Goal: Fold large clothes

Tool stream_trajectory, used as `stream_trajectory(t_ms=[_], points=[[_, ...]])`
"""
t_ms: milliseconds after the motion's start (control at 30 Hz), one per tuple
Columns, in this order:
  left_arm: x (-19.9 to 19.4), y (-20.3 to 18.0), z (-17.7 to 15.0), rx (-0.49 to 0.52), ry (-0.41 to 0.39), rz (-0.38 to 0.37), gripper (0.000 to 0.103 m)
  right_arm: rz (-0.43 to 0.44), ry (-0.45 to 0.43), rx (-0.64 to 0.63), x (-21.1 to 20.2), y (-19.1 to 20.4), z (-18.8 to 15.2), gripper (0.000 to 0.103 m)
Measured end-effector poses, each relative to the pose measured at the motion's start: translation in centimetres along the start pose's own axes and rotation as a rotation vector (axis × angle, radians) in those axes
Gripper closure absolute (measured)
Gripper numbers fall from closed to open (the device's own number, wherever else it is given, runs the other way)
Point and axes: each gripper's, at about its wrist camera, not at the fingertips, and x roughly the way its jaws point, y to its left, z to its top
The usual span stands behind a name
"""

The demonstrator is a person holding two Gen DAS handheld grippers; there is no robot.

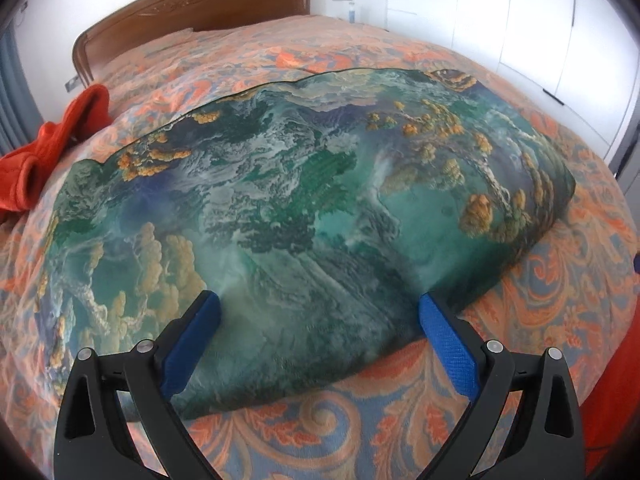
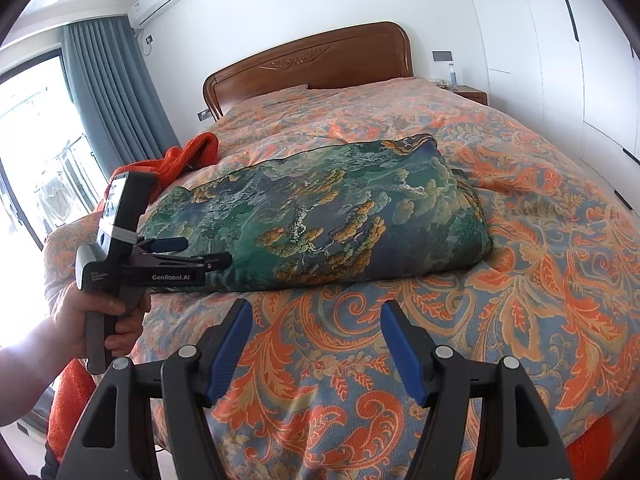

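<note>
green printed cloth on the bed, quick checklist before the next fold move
1. Left tool open: ok, fingers spread over the near edge of the green printed cloth.
2. Right tool open and empty: ok, over bare bedspread, short of the cloth.
3. Cloth gripped by either tool: not ok, neither is closed on it.
4. Cloth lying flat as a neat bundle: ok, edges look even from both views.
5. Orange garment apart from the cloth: ok, it lies off to the side near the headboard.
6. Number of layers in the bundle: cannot tell.
</note>
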Motion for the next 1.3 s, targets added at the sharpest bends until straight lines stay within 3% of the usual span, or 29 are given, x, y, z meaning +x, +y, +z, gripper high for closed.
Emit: stream_trajectory(t_ms=[167, 333, 433, 533, 667, 767, 867, 933, 1000, 1100, 1300], points=[[-1.9, -1.6, -1.7, 0.055, -0.017, 0.003, 0.004, -0.019, 0.008, 0.023, -0.1, -0.9, -0.3, 0.035], [-4.1, -2.6, -0.9, 0.042, -0.085, -0.109, 0.003, -0.053, 0.034, 0.117, 1.2, -3.5, 0.2, 0.035], [-3.5, -3.3, 0.1, 0.046, -0.106, -0.147, 0.003, -0.045, 0.047, 0.210, 2.9, -6.0, 1.1, 0.032], [-1.6, -4.3, 0.5, 0.064, -0.074, -0.193, 0.003, -0.007, 0.082, 0.364, 6.0, -9.4, 2.1, 0.029], [0.7, -6.2, 0.0, 0.117, -0.035, -0.152, 0.003, 0.037, 0.133, 0.595, 10.6, -13.9, 2.3, 0.029], [1.0, -6.5, -0.2, 0.144, -0.028, -0.139, 0.002, 0.073, 0.085, 0.710, 12.5, -15.8, 2.7, 0.025], [0.7, -6.2, -0.2, 0.152, -0.017, -0.157, 0.002, 0.048, 0.043, 0.772, 13.7, -16.4, 2.9, 0.025], [0.0, -5.6, -0.1, 0.140, -0.009, -0.180, 0.002, 0.031, 0.017, 0.805, 14.0, -16.5, 2.7, 0.034], [-1.0, -4.9, 0.4, 0.118, 0.001, -0.209, 0.003, -0.004, -0.010, 0.778, 13.6, -16.0, 2.7, 0.055], [-2.9, -3.9, 2.2, 0.086, -0.015, -0.242, 0.003, -0.074, -0.071, 0.608, 11.8, -13.4, 4.0, 0.072], [-6.8, -3.2, 9.9, 0.005, -0.054, -0.396, 0.003, -0.191, -0.205, 0.159, 7.8, -5.1, 7.1, 0.076]])
